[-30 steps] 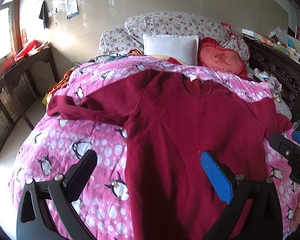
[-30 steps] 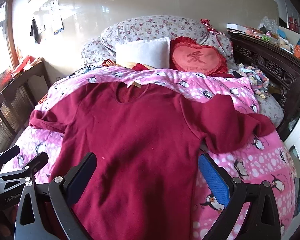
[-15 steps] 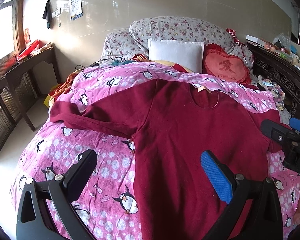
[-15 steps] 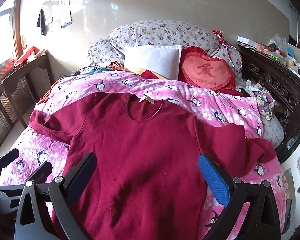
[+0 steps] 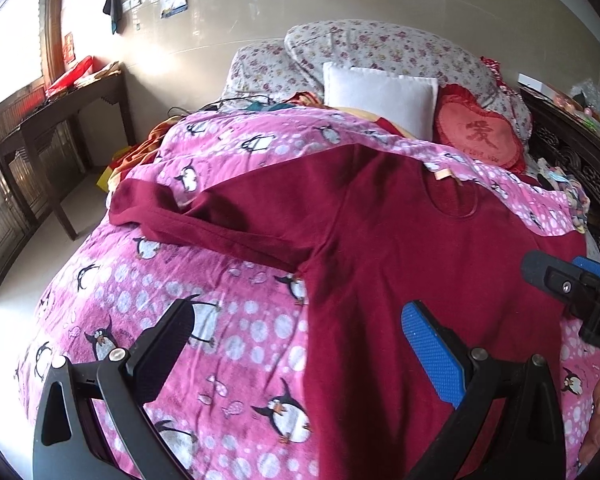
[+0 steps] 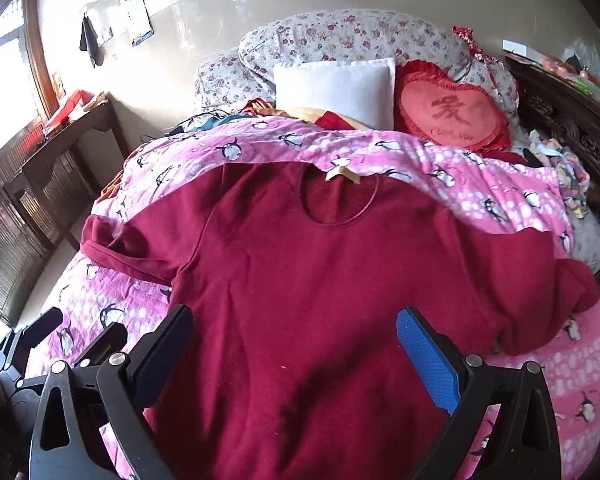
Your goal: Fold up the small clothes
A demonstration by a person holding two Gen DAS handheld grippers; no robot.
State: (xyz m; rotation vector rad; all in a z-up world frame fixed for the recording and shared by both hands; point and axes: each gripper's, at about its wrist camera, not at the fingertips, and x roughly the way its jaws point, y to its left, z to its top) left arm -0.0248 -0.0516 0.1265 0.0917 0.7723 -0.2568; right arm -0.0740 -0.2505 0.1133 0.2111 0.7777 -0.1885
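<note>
The left gripper point(image 5: 296, 344) has its fingers point(image 5: 428, 344) spread wide and empty, one over the pink penguin quilt point(image 5: 204, 344) and the blue-padded one over the lower body of the maroon top point(image 5: 400, 248). The right gripper point(image 6: 292, 348) is likewise released, both fingers point(image 6: 424, 348) hanging above the garment's torso and gripping nothing.

Compared with a second ago, both grippers have pulled back and risen: more of the bed shows in each view, and the whole top now sits in frame. It lies face up on the quilt, neckline point(image 6: 336, 196) toward the pillows point(image 6: 336, 84), its left sleeve point(image 5: 204, 216) stretched out toward the bed's edge, its right sleeve point(image 6: 548, 280) bunched and curled near the opposite side.

The garment looks spread and unfolded, so folding proper has not begun. The retreat reads as a survey before the first fold, probably bringing a sleeve in across the chest; the crumpled right sleeve likely needs straightening first.
</note>
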